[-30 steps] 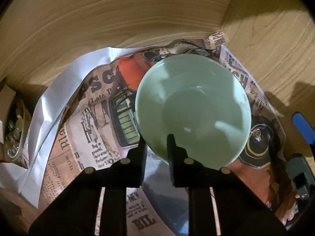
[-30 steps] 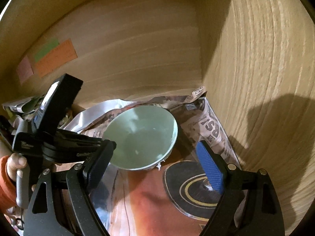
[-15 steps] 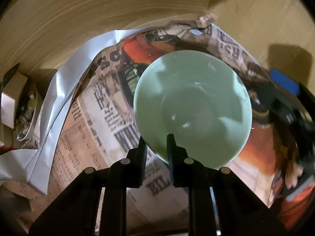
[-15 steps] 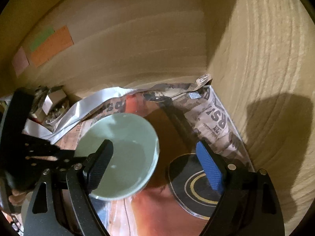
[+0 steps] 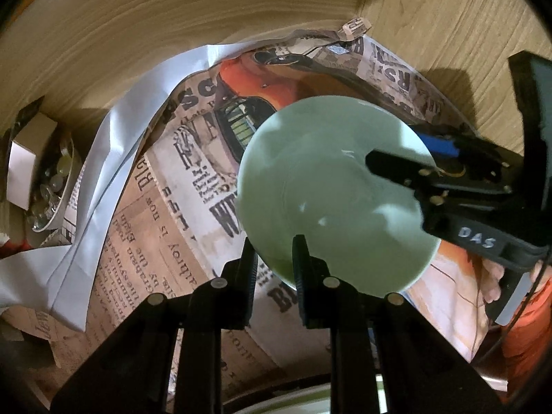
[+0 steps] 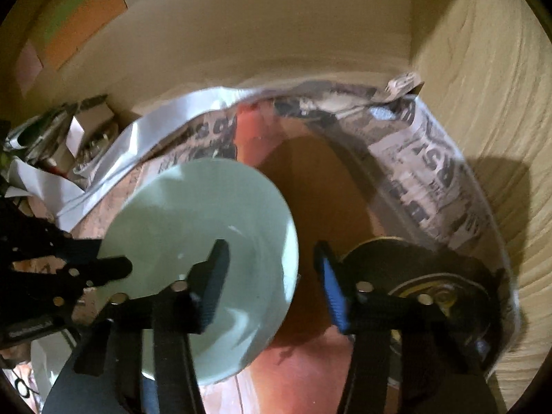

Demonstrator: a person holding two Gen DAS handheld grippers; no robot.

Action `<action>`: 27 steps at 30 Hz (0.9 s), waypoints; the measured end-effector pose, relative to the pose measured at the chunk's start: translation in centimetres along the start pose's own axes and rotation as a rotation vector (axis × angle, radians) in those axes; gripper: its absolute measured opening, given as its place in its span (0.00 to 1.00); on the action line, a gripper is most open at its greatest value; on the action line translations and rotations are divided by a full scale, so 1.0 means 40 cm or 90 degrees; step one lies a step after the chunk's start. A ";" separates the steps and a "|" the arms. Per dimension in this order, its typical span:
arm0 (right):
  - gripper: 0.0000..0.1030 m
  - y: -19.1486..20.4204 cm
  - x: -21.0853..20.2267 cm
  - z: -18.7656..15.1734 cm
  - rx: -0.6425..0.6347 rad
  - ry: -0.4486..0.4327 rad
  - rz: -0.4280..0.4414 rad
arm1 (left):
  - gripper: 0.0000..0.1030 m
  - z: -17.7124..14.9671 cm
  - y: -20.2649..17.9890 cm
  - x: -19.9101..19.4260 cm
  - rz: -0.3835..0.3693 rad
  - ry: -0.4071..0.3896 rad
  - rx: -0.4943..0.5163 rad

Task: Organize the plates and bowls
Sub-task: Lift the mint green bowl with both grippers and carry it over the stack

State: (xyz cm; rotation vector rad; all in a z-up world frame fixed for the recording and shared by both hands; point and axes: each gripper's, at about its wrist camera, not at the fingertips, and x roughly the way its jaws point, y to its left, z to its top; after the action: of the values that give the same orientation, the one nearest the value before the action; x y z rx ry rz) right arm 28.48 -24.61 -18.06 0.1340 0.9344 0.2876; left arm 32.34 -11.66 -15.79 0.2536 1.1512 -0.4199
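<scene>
Both views sit on hand-held grippers and look steeply down along their fingers into a wooden cupboard corner lined with printed newspaper sheets [image 5: 165, 241]. The left wrist view hangs close above the pale green ceramic bowl [image 5: 331, 200], facing the back wall, with the right gripper [image 5: 407, 158] entering from its right edge. The right wrist view looks from the bowl's other side, close in, and catches the left gripper [image 6: 114, 262] at its left edge. Both share the bowl, the newspaper and the corner.

The pale green round bowl [image 5: 331, 200] looks like glazed ceramic, smooth and glossy with small highlights. Beneath the gripper lies printed newspaper [image 5: 165, 227], matt and creased. Ahead, the light wooden walls [image 5: 172, 24] show fine grain, satin.
</scene>
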 end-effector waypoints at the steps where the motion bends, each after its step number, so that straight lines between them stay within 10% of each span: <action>1: 0.32 0.000 0.008 -0.003 0.001 0.007 0.003 | 0.19 0.002 -0.003 0.003 0.003 -0.002 0.000; 8: 0.15 -0.003 0.029 -0.011 0.004 0.023 0.015 | 0.19 0.013 -0.013 0.011 0.020 -0.016 0.017; 27: 0.14 0.083 -0.140 -0.016 -0.016 -0.084 0.022 | 0.19 -0.042 0.008 -0.133 0.013 -0.100 -0.009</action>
State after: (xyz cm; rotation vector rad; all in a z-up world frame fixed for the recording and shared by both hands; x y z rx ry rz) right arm 24.22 -23.12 -13.33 0.1440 0.7986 0.3190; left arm 29.27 -9.67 -11.58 0.2170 0.9970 -0.4062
